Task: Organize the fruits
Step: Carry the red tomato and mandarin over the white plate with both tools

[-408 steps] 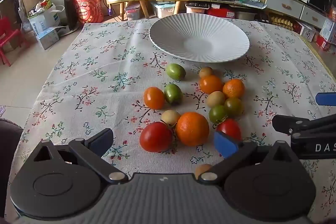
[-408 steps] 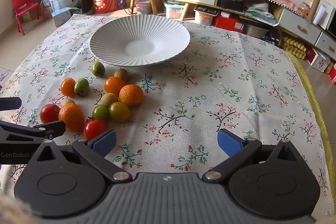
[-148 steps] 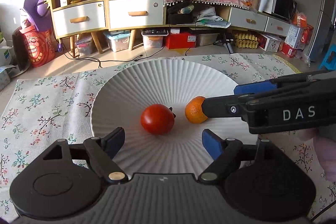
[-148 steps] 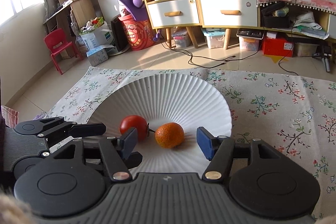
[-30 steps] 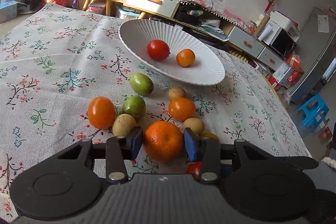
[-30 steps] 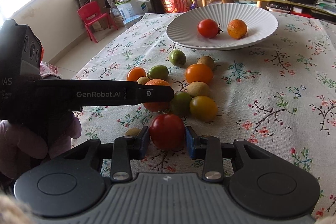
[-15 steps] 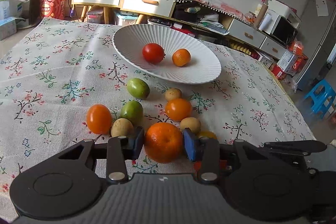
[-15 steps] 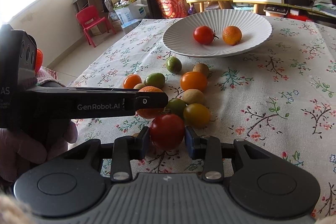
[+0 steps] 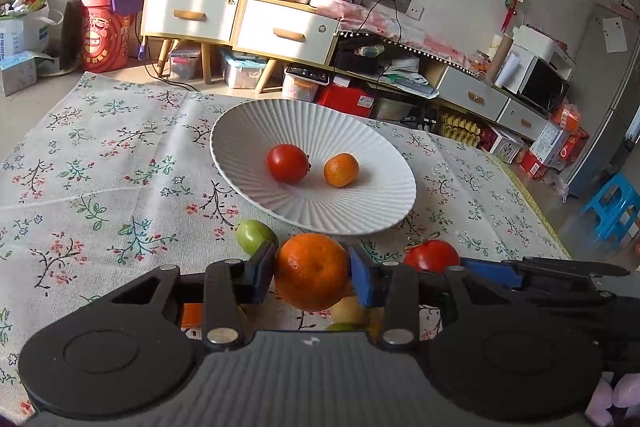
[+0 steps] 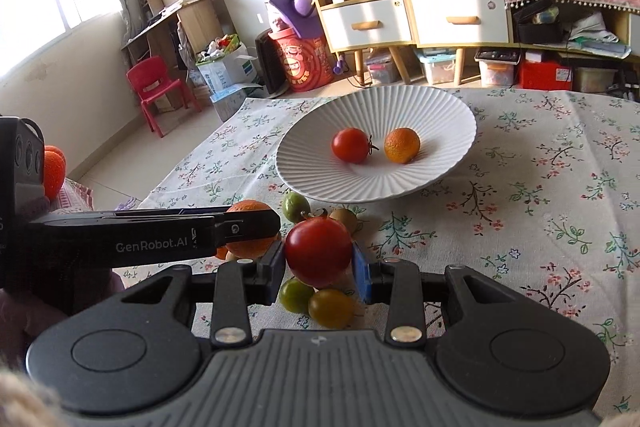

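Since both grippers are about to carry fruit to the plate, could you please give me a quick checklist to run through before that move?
1. Left gripper shut on the orange, pads on both sides: ok.
2. Right gripper shut on the tomato, pads on both sides: ok.
3. Both fruits lifted off the tablecloth: cannot tell for certain; they appear raised above the fruit under them.
4. Free space in the plate beside the tomato in the plate and the small orange already there: ok.
5. The two grippers apart from each other: cannot tell; they sit very close side by side.
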Demonstrator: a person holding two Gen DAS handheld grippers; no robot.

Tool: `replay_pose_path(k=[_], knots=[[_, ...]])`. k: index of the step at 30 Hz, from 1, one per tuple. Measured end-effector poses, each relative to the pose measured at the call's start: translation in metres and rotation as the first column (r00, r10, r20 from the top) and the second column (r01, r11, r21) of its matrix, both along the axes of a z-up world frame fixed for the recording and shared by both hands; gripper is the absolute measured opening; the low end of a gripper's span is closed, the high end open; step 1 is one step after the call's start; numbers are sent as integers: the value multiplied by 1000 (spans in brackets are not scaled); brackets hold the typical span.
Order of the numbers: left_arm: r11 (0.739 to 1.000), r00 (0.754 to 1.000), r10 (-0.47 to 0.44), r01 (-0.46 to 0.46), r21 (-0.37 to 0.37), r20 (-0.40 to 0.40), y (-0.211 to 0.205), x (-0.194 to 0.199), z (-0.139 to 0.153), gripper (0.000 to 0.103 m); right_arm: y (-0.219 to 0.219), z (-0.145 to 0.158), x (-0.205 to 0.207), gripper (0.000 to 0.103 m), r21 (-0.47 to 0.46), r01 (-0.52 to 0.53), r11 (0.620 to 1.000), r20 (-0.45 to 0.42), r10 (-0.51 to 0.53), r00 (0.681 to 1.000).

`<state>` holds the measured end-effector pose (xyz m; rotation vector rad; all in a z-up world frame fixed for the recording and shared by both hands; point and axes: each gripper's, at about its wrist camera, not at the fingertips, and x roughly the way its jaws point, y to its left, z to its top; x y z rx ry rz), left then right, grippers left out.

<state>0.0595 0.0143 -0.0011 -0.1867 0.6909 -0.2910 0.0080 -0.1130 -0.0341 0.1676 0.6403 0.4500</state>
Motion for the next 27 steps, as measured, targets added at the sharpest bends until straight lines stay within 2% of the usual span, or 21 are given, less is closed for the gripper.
replay_pose_path(k=[7, 9, 15, 20, 23, 27], knots=[[999, 999, -44, 44, 24, 30, -13, 28, 4, 30, -20, 6, 35, 33, -9, 63, 998, 41, -62, 997], [999, 999, -48, 47, 18, 22, -16, 39, 2, 30, -23, 5, 39, 33, -11, 68, 998, 39, -68, 997], [994, 996, -83, 80, 71, 35, -28, 53, -6, 30, -33, -2, 65, 33, -23, 101, 995, 5, -101, 995], [993, 996, -86, 84, 77, 28, -31, 64, -12, 30, -31, -2, 74, 33, -48, 75, 996, 21, -74, 997], [992, 994, -104, 101, 76, 28, -31, 70, -15, 30, -23, -8, 83, 33, -90, 46, 995, -12, -47, 999], [992, 993, -112, 111, 54, 23, -25, 76, -18, 31, -22, -9, 89, 33, -87, 31, 996, -24, -33, 999]])
